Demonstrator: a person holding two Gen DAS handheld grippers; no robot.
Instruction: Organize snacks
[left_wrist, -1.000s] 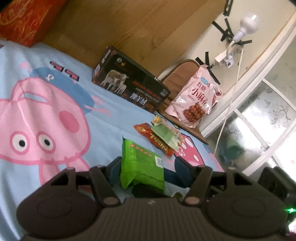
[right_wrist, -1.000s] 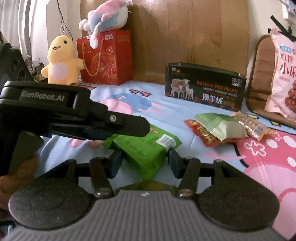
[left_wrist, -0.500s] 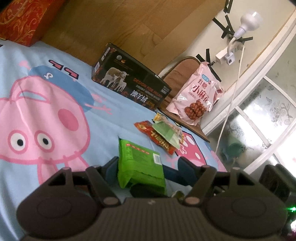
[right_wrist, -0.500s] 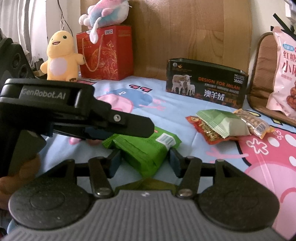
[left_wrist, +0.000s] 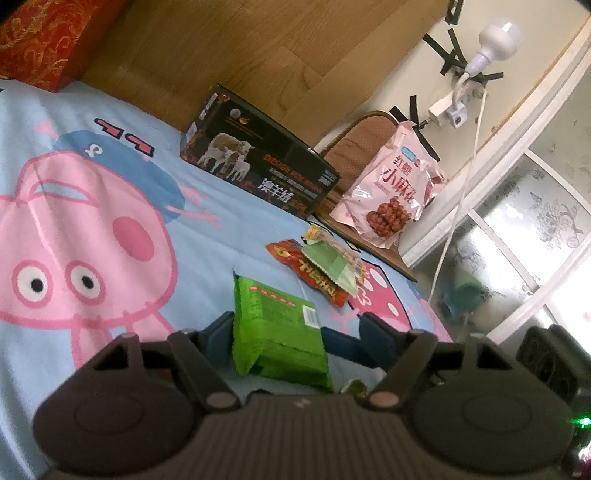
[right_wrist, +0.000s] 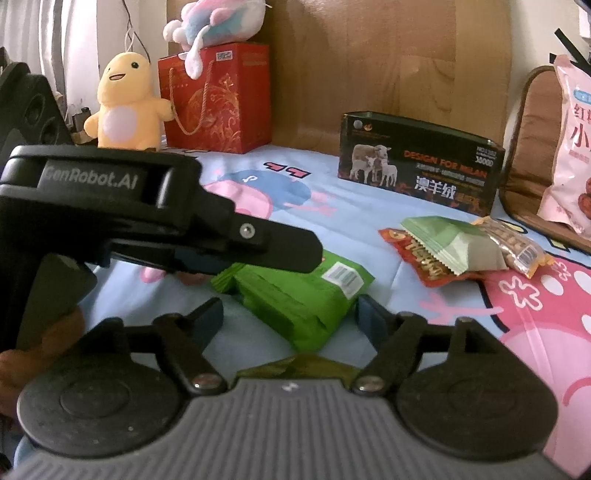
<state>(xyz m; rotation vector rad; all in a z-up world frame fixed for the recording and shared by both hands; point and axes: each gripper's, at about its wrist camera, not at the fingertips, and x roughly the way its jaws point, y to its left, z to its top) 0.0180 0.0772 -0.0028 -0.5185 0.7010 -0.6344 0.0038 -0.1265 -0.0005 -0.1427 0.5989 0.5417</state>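
While the green snack pack lies between both spread-apart jaws, I see my left gripper and right gripper gripping nothing.

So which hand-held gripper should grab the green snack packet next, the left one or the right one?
Probably the left hand-held gripper. Its open fingers already sit on either side of the green snack packet. The right hand-held gripper is open around the packet's near corner too, but the left gripper's body crosses its path.

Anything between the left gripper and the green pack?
Nothing visible. The green pack lies on the sheet directly between the open fingers of the left gripper, ready to be closed on.
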